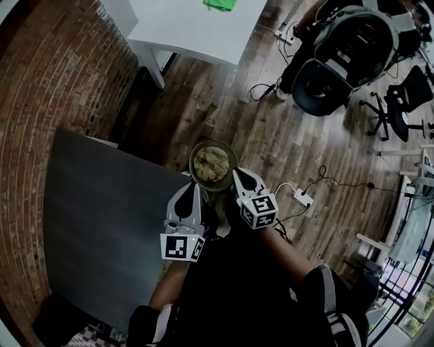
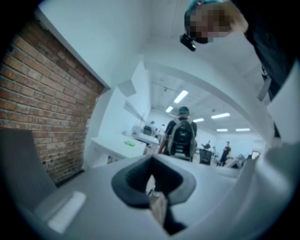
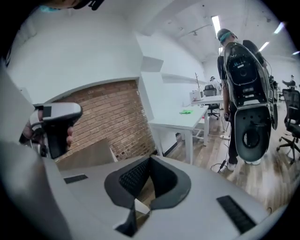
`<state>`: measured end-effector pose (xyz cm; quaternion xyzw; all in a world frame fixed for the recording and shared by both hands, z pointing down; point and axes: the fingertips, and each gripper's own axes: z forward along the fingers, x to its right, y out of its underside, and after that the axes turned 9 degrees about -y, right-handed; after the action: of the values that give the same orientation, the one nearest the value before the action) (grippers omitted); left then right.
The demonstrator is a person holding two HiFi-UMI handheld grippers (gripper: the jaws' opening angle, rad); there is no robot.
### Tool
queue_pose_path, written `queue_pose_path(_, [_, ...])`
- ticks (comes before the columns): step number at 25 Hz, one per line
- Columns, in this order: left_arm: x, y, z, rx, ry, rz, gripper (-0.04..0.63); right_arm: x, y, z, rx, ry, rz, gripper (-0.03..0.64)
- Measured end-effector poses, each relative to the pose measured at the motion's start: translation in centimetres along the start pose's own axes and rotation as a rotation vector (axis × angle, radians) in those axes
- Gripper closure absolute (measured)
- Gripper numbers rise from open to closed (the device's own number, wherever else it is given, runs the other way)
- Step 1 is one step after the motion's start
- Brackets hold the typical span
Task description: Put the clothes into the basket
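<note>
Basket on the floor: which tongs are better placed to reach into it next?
Right, probably. Both tongs hover by the basket rim, but the right tongs tilt down toward the floor, while the left tongs point nearly level.

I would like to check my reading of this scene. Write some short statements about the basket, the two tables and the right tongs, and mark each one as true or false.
1. The basket holds light-coloured clothes. True.
2. The basket stands on the dark grey table. False: it stands on the wooden floor, beside that table's corner.
3. A green thing lies on the white table. True.
4. The right tongs stand wide open. False: they are shut, and nothing shows between them.
</note>
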<state>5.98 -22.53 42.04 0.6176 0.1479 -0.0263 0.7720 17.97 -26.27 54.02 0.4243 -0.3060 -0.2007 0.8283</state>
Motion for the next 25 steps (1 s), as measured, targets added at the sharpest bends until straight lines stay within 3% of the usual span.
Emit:
queue_pose_path(10, [3.9,-3.0,0.2,0.064,0.022,0.041,0.591,-3.0,-5.0,-5.1,0.098,-0.098,-0.044,0.609])
queue_pose_path(25, [7.1,-3.3,0.0,0.093,-0.002,0.082,0.591,-1.7,-6.2,-7.8,0.142,-0.154,-0.076,0.611])
